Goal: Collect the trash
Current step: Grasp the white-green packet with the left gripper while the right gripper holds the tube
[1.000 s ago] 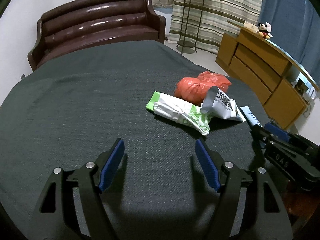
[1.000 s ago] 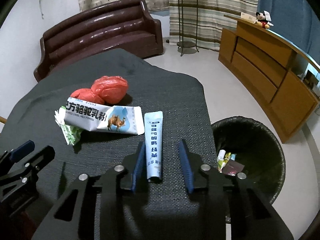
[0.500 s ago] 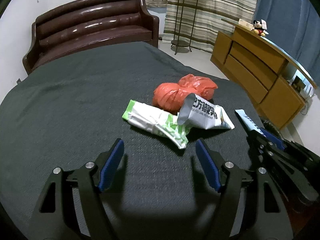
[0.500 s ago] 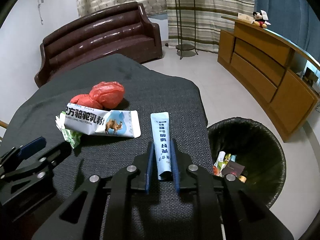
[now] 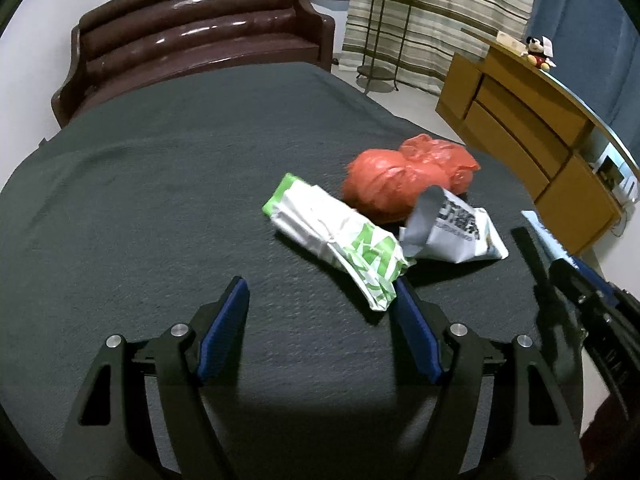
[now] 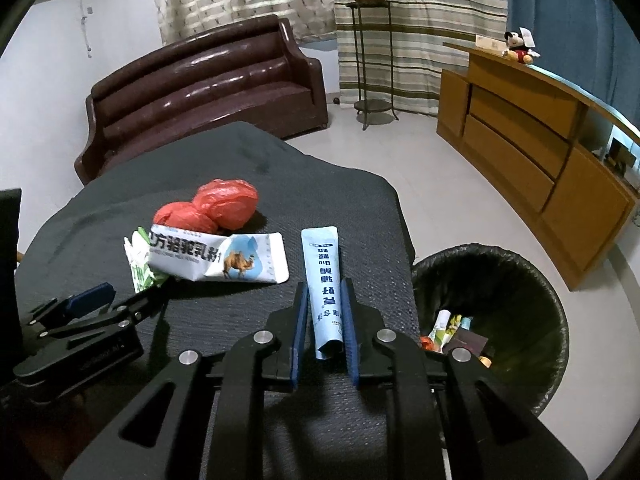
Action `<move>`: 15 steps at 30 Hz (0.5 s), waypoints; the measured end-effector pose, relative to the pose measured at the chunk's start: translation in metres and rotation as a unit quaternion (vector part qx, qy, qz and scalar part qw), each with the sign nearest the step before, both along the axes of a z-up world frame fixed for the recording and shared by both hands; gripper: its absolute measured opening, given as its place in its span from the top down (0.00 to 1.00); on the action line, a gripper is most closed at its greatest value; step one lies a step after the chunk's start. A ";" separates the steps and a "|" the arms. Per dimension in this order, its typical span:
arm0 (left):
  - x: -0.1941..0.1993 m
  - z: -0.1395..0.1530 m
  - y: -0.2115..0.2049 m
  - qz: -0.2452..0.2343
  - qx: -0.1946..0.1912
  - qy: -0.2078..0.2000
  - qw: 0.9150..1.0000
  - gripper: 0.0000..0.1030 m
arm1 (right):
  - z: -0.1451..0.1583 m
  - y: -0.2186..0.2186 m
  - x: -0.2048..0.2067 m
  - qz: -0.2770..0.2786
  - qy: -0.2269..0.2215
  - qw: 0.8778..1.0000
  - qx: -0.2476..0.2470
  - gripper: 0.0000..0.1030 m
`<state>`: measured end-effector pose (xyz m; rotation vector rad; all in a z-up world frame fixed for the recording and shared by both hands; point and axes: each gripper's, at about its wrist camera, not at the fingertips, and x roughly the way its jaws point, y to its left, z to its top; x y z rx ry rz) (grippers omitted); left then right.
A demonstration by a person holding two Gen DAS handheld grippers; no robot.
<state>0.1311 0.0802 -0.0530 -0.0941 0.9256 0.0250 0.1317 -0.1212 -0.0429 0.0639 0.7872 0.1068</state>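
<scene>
My right gripper (image 6: pixel 324 294) is shut on a light blue sachet (image 6: pixel 325 276), held just above the dark table (image 6: pixel 260 168). To its left lie a white camel-print packet (image 6: pixel 224 258), a green-and-white wrapper (image 6: pixel 140 266) and a crumpled red plastic bag (image 6: pixel 216 208). My left gripper (image 5: pixel 320 296) is open and empty over the table, its right finger beside the end of the green-and-white wrapper (image 5: pixel 340 240). The red bag (image 5: pixel 404 176) and the white packet (image 5: pixel 456 232) lie beyond it. The right gripper shows at the right edge of the left wrist view (image 5: pixel 560 264).
A black-lined trash bin (image 6: pixel 492 320) holding several wrappers stands on the floor right of the table's edge. A brown sofa (image 6: pixel 200 84) is behind the table. A wooden sideboard (image 6: pixel 532 152) runs along the right wall. A plant stand (image 6: pixel 368 60) is by the curtains.
My right gripper closed on the blue sachet and lifted it slightly. My left gripper moved forward toward the green-and-white wrapper, staying open.
</scene>
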 end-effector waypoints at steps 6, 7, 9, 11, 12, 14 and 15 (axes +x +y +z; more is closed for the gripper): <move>-0.012 0.001 0.019 0.014 0.000 0.001 1.000 0.30 | -0.002 0.002 -0.005 0.008 0.002 1.000 0.002 0.83; -0.013 0.000 0.022 0.017 -0.001 0.002 1.000 0.30 | -0.003 0.003 -0.006 0.009 0.003 1.000 0.002 0.83; -0.015 0.002 0.027 0.023 -0.005 0.002 1.000 0.30 | -0.004 0.005 -0.007 0.011 0.005 1.000 0.001 0.83; -0.018 0.004 0.029 0.026 -0.009 0.001 1.000 0.30 | -0.003 0.006 -0.006 0.011 0.005 1.000 0.001 0.83; -0.022 0.005 0.029 0.025 -0.013 0.000 1.000 0.30 | -0.002 0.005 -0.004 0.011 0.005 1.000 0.001 0.83; -0.026 0.010 0.028 0.019 -0.028 -0.002 0.999 0.30 | -0.003 0.005 -0.004 0.011 0.006 1.000 0.001 0.83; -0.026 0.013 0.026 0.014 -0.035 -0.004 0.999 0.30 | -0.003 0.006 -0.004 0.011 0.006 1.000 0.001 0.83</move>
